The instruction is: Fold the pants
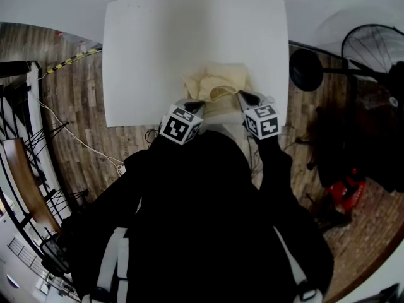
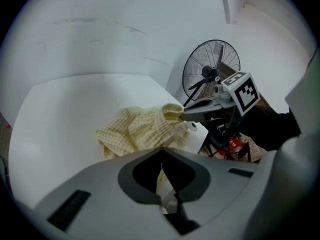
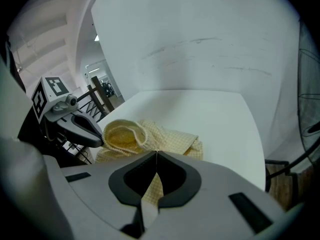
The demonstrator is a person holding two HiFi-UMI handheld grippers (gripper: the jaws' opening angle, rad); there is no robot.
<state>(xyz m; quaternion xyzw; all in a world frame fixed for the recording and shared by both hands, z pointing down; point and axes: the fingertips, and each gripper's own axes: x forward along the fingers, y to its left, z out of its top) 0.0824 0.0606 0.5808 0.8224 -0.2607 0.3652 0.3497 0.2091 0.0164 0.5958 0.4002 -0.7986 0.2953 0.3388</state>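
The pants (image 1: 218,87), pale yellow and finely checked, lie in a crumpled heap at about 5 o'clock on the white tabletop (image 1: 164,49), right at its near edge, with some cloth spilling over it; a ribbed opening (image 3: 131,129) gapes upward between the two tools. The left claw (image 1: 194,105) bites the heap from its 7 o'clock, clenched on a strip of the checked cloth; the right claw (image 1: 243,97) comes in from 4 o'clock, likewise clamped on a fold of it. To my eye folding proper has not begun; this is the opening step, gripping the garment so as to spread it. The next move would call for lifting both pinches, drawing them apart and toward 12 o'clock, and laying the legs flat on the bare surface.
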